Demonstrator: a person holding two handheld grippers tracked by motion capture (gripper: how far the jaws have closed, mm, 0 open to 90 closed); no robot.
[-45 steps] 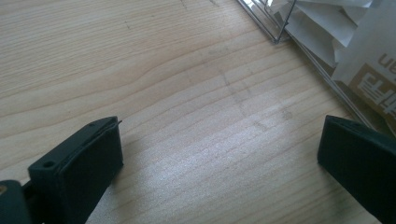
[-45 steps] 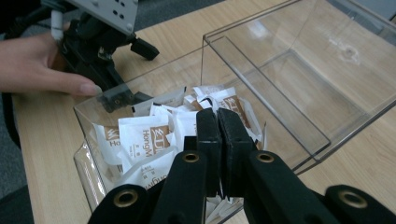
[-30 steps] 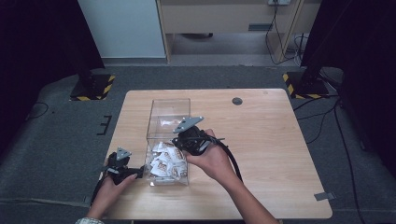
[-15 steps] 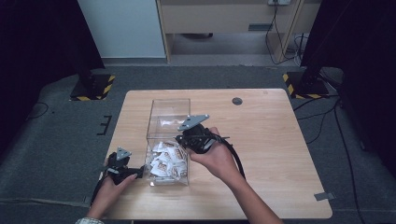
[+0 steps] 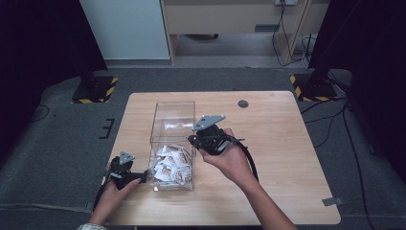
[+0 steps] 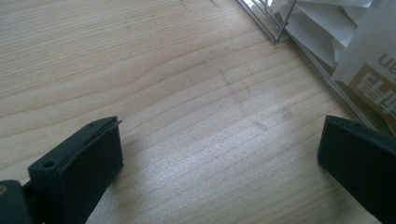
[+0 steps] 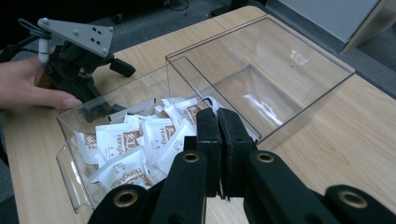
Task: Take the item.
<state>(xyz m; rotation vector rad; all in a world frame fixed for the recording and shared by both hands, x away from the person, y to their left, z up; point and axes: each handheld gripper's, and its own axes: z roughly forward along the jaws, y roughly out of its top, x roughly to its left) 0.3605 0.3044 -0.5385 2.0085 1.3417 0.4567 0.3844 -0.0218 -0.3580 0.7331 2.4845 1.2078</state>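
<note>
A wooden table [image 5: 287, 163] is carrying a clear plastic box [image 5: 173, 125] with two compartments, standing left of the table's middle. The compartment nearer the person is holding a heap of small white packets [image 5: 171, 164] with brown print; the far compartment is lying bare.

The person's right forearm is reaching in from the bottom edge and angling up and to the left, with the hand [image 5: 231, 160] wrapped around the body of the right gripper [image 5: 191, 140]. That gripper is hovering at the box's right wall, above the packets, pointing left toward the box, its grey plate on top. In the right gripper view its jaws are pressing flat together, and nothing can be seen between them.

The left hand [image 5: 112, 194] is resting low at the table's near left corner, holding the left gripper [image 5: 143, 178] level and pointing right at the box's near left corner. In the left gripper view its jaws are standing wide apart over bare wood, gripping nothing, with the box wall and the packets just beyond its far jaw.
</note>
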